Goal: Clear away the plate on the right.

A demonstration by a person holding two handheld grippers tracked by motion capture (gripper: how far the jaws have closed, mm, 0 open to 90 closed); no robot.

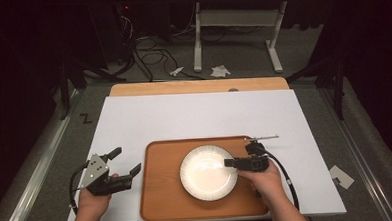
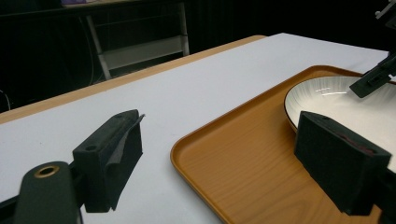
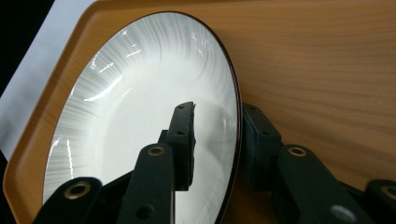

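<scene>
On the tray [image 1: 162, 192], my right claw [image 1: 230, 163] straddles the round plate's [image 1: 207, 175] three-o'clock rim, jaws apart; my left claw [image 1: 126, 162] gapes, empty.

far half of the table open, near half taken up by tray and plate
the white mat [image 1: 194, 115] lies bare beyond the wooden tray [image 1: 160, 192], so a gripper could pass freely there and along the strip right of the tray. the tray's raised rim borders the white plate [image 1: 202, 178], which sits right of its centre, leaving bare wood to the left. the right gripper [image 1: 232, 163] straddles the plate's right rim, jaws apart. the left gripper [image 1: 121, 166] hovers just left of the tray
</scene>
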